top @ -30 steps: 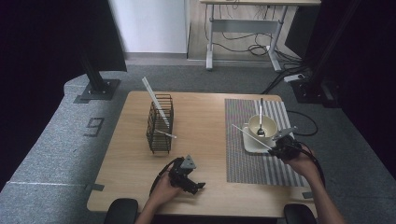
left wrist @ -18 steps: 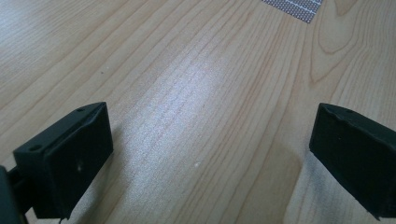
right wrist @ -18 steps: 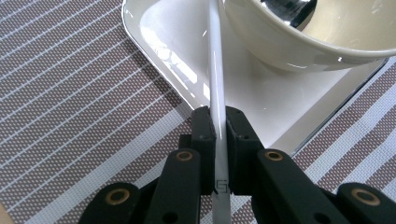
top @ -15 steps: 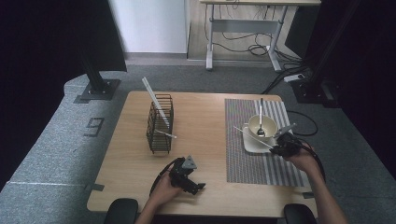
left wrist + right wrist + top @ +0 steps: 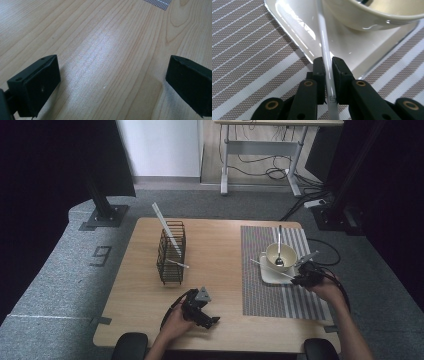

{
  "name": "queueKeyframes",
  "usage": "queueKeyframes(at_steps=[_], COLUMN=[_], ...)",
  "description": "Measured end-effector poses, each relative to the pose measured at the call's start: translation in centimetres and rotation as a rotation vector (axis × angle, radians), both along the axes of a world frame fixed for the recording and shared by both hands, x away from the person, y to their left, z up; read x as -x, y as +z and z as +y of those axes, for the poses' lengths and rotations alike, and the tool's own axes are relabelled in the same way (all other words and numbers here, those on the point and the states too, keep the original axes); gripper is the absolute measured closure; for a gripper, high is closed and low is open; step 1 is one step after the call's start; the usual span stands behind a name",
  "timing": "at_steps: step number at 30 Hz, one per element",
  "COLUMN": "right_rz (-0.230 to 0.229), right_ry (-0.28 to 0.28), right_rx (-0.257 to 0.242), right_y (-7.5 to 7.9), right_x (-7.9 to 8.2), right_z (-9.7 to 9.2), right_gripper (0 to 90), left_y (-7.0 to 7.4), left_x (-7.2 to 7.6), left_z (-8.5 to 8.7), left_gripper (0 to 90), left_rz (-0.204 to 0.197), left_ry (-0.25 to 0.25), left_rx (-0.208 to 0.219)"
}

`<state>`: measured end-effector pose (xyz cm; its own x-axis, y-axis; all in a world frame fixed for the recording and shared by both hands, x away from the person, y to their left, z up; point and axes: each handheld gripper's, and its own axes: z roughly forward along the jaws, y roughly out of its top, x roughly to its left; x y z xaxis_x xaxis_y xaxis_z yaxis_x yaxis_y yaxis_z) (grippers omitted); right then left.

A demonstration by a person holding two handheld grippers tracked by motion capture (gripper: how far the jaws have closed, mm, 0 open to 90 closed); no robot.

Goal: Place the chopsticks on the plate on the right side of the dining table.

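Observation:
My right gripper (image 5: 301, 279) (image 5: 327, 62) is shut on a thin white stick (image 5: 270, 269) (image 5: 323, 37). The stick runs from the jaws across the square white plate (image 5: 267, 276) (image 5: 297, 22) and passes in front of the cream bowl (image 5: 281, 256) (image 5: 372, 12). A spoon (image 5: 279, 245) stands in that bowl. My left gripper (image 5: 207, 319) (image 5: 112, 85) rests low on the wooden table (image 5: 220, 250) (image 5: 112, 37) near its front edge, open, with bare wood between its jaws.
A black wire rack (image 5: 171, 252) stands at the table's left middle with a long white stick (image 5: 162, 222) leaning out of it. The plate sits on a striped placemat (image 5: 270, 300) (image 5: 249, 50) covering the right side.

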<state>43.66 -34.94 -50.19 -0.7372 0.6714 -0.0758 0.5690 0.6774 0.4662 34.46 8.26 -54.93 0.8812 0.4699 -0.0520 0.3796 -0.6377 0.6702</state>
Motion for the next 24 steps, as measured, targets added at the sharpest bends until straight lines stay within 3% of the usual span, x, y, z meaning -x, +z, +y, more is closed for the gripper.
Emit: queueKeyframes(at_steps=[24], right_rz=[-0.024], right_ry=[-0.068], right_rx=[0.006], right_y=[-0.2], right_x=[0.0], right_z=[-1.3], right_gripper=[65.1], left_y=[0.0], left_x=[0.0], left_z=[0.0], left_gripper=[0.0], left_rz=[-0.005], left_ry=[-0.006], left_rx=[-0.009])
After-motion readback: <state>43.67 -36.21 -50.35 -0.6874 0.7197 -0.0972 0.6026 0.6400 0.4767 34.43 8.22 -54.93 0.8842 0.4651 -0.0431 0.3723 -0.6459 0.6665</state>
